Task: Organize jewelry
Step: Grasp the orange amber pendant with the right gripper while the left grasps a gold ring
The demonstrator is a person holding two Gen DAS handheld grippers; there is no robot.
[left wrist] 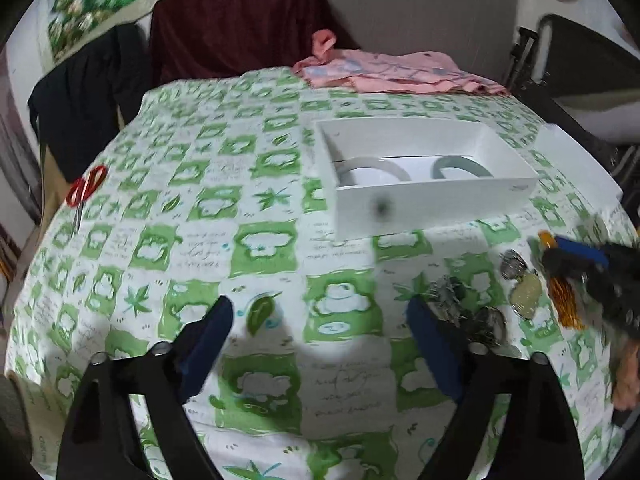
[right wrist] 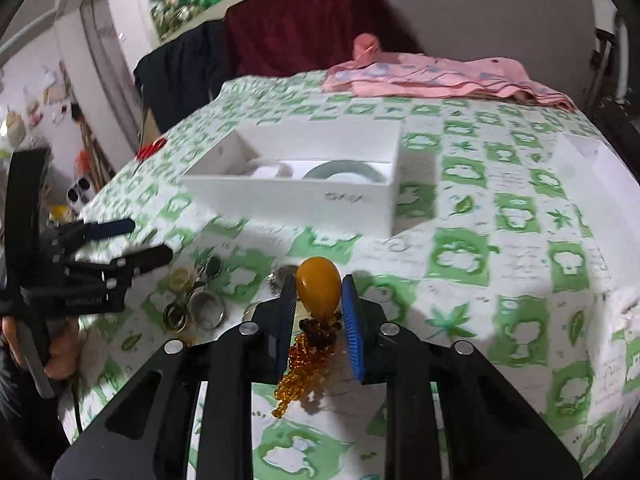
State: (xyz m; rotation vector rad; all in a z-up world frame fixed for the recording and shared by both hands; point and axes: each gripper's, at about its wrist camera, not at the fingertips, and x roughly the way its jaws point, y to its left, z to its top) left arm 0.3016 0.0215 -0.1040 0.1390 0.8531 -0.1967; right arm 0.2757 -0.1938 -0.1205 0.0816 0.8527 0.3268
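My right gripper (right wrist: 319, 294) is shut on an amber egg-shaped pendant (right wrist: 318, 286) whose amber bead strand (right wrist: 304, 364) hangs below, lifted above the tablecloth. In the left wrist view it shows at the right edge (left wrist: 576, 256). My left gripper (left wrist: 320, 320) is open and empty over the cloth; it appears at the left of the right wrist view (right wrist: 152, 240). A pile of rings and bangles (right wrist: 196, 300) lies on the cloth, also seen in the left wrist view (left wrist: 472, 308). An open white box (left wrist: 424, 184) (right wrist: 296, 196) holds two bangles (left wrist: 460, 166).
Red-handled scissors (left wrist: 84, 192) lie at the table's left edge. A pink cloth (left wrist: 396, 72) lies at the far side. A white box lid (left wrist: 576, 164) lies at the right. The table has a green patterned tablecloth (left wrist: 260, 240).
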